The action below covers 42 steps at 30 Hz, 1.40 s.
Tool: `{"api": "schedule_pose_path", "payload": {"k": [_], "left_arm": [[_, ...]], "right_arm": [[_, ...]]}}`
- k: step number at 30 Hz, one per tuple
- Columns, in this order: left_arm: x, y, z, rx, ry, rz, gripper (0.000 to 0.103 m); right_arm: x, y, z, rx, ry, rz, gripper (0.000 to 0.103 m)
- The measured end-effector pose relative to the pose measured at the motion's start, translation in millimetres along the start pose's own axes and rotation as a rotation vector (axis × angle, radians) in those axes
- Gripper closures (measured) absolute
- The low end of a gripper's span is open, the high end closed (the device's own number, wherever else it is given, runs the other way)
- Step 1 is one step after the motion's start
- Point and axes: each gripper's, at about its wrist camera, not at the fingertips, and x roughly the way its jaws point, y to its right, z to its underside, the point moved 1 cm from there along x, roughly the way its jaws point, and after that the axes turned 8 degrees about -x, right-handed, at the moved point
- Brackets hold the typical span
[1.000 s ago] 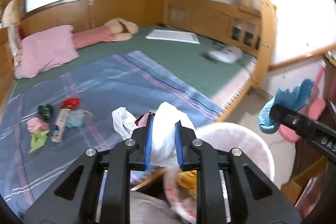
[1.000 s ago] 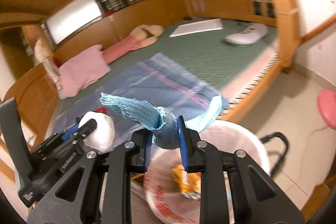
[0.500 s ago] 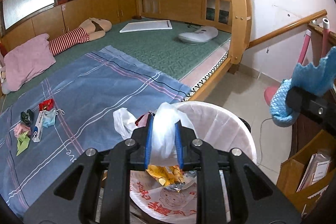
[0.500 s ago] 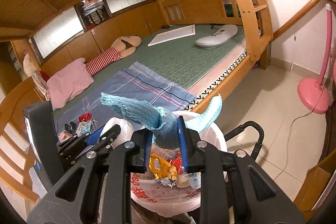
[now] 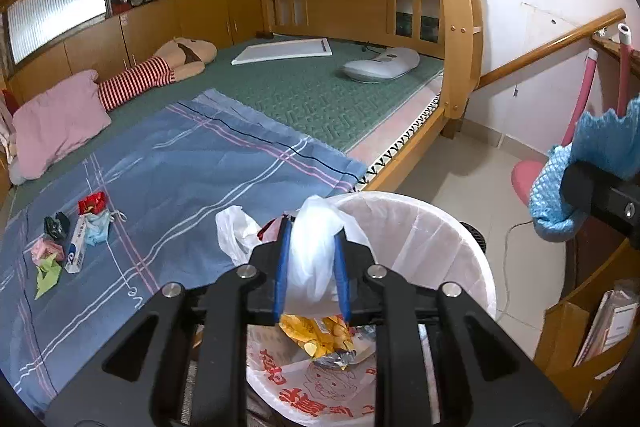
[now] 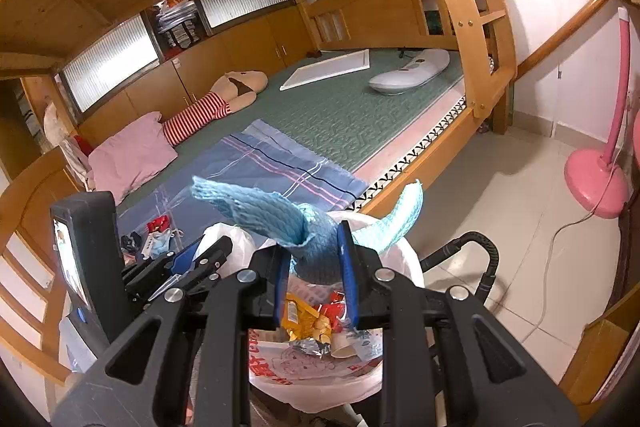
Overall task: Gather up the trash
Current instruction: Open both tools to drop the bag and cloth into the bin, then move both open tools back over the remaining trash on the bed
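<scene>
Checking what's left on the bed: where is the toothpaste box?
In the left wrist view, the toothpaste box lies at far left on the blue plaid sheet, between a face mask and pink crumpled paper.

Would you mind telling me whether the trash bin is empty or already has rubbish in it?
Not empty: the trash bin holds a yellow wrapper, foil and a paper cup.

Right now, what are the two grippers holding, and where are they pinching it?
The left gripper pinches a white plastic bag by its bunched middle. The right gripper pinches a blue cloth at its gathered middle.
</scene>
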Motion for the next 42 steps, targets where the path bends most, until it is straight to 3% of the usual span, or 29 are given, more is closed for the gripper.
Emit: {"api": "schedule_pose_path", "payload": {"k": [2, 4, 6, 8, 15, 18, 20, 25, 33, 36, 42], "left_arm": [[0.0, 2.0, 0.4, 0.011, 0.008, -0.012, 0.077], [-0.8, 1.8, 0.3, 0.009, 0.014, -0.021, 0.063], [-3.9, 0.2, -0.4, 0.007, 0.030, -0.026, 0.040], [-6.8, -0.5, -0.6, 0.009, 0.046, -0.033, 0.032], [-13.7, -10.3, -5.4, -0.009, 0.061, -0.042, 0.030], [-19.7, -22.8, -9.7, -0.036, 0.078, -0.058, 0.028], [-21.9, -32.9, -13.2, -0.059, 0.084, -0.071, 0.028], [-23.3, -54.0, -15.5, -0.105, 0.088, -0.094, 0.028], [-29.5, -80.9, -17.8, -0.148, 0.095, -0.100, 0.028], [-47.3, -110.6, -14.7, -0.175, 0.125, -0.106, 0.015], [-80.7, -202.6, 4.2, -0.284, 0.148, -0.216, 0.015]], "right_arm": [[-0.2, -0.5, -0.2, -0.010, 0.002, 0.016, 0.079], [-0.5, -0.8, 1.2, -0.009, 0.002, 0.020, 0.079], [-0.1, -0.6, 1.5, -0.009, 0.000, 0.023, 0.079], [-0.1, -0.8, 1.7, -0.011, -0.001, 0.022, 0.079], [7.3, -5.2, 1.3, -0.022, -0.016, 0.018, 0.079], [26.6, -5.1, 3.3, -0.017, -0.066, 0.002, 0.078], [45.9, -7.9, 6.7, -0.021, -0.124, -0.023, 0.073], [65.7, -15.8, 9.4, -0.027, -0.164, -0.017, 0.041], [73.1, -30.7, 5.3, -0.053, -0.172, -0.019, 0.040], [88.0, -47.5, 0.2, -0.095, -0.192, -0.046, 0.032], [152.0, -114.7, -2.8, -0.201, -0.293, -0.176, 0.031]]}}
